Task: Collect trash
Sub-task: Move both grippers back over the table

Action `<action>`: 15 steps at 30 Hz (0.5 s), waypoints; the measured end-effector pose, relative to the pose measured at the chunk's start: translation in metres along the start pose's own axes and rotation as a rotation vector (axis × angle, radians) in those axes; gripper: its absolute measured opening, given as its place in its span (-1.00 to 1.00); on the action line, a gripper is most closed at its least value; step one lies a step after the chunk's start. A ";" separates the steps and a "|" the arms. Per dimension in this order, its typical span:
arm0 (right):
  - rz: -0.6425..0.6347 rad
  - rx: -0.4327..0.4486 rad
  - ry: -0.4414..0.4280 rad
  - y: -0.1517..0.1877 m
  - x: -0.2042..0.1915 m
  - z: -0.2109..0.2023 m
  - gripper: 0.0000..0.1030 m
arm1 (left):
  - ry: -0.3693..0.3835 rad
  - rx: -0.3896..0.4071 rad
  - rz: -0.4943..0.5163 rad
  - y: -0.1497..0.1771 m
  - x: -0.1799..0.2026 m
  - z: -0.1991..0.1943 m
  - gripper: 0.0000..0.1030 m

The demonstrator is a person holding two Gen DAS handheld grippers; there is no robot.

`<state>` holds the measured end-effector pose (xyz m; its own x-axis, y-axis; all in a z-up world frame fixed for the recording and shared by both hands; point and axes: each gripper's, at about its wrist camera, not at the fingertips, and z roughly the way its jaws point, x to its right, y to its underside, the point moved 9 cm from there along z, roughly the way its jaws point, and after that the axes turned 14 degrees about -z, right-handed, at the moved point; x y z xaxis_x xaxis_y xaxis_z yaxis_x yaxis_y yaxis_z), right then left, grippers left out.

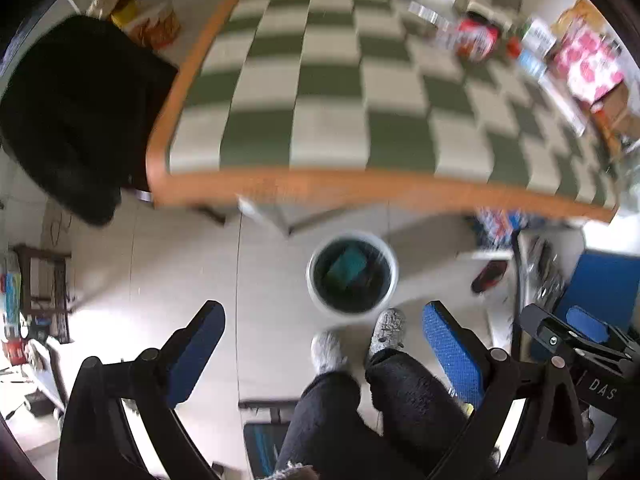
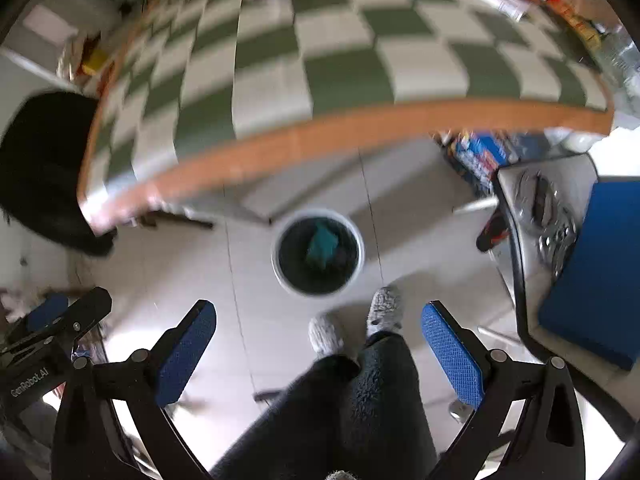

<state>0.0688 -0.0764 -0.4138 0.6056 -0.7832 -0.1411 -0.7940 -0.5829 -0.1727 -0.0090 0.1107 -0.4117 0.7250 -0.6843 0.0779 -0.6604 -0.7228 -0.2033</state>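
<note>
A white trash bin [image 1: 390,276] with a dark liner stands on the floor below the table's front edge; a teal item [image 1: 347,267] lies inside. It also shows in the right wrist view [image 2: 358,252] with the teal item [image 2: 322,245]. My left gripper [image 1: 324,356] is open and empty, held above the floor near the bin. My right gripper [image 2: 319,354] is open and empty too, beside the left one. A table with a green-and-white checked cloth [image 1: 320,92] bears packets and a red-white wrapper [image 1: 478,38] at its far right.
A black chair [image 1: 76,112] stands left of the table. The person's legs and grey slippers [image 1: 386,328] are on the floor by the bin. A blue box [image 2: 596,268] and a metal rack [image 2: 548,208] stand at the right. Boxes [image 1: 592,60] crowd the table's right edge.
</note>
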 end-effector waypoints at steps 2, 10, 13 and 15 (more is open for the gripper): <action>0.004 0.029 0.018 -0.027 0.014 -0.021 1.00 | -0.002 0.047 0.017 -0.025 0.019 -0.012 0.96; -0.077 -0.023 0.110 -0.143 0.113 -0.046 1.00 | -0.106 0.215 0.201 -0.135 0.119 -0.020 1.00; -0.092 -0.069 0.134 -0.189 0.165 -0.032 1.00 | -0.176 0.246 0.260 -0.173 0.162 0.003 1.00; -0.109 -0.110 0.168 -0.220 0.204 -0.017 1.00 | -0.203 0.228 0.280 -0.193 0.186 0.020 1.00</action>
<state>0.3661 -0.1113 -0.3876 0.6780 -0.7341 0.0385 -0.7310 -0.6788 -0.0694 0.2577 0.1246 -0.3780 0.5623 -0.8023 -0.2001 -0.7939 -0.4562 -0.4019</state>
